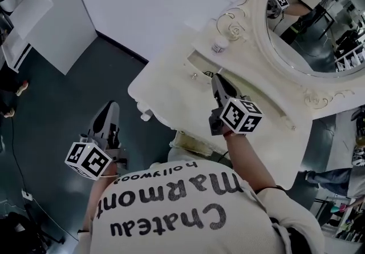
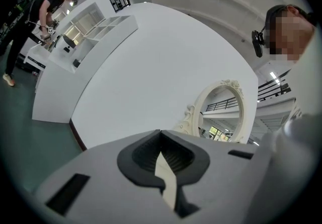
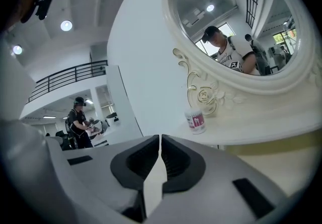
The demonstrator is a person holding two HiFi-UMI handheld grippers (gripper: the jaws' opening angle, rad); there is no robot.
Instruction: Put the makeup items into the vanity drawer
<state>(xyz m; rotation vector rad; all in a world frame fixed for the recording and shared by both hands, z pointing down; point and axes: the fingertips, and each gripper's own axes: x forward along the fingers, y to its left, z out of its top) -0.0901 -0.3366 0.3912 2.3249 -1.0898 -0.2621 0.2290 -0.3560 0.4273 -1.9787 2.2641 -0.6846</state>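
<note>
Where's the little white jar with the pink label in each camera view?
Head view: jar on the vanity ledge, upper centre, left of the mirror.
Left gripper view: not in it; the mirror shows right of centre.
Right gripper view: centre, below the mirror's frame.
Shared landmark: the oval mirror.
</note>
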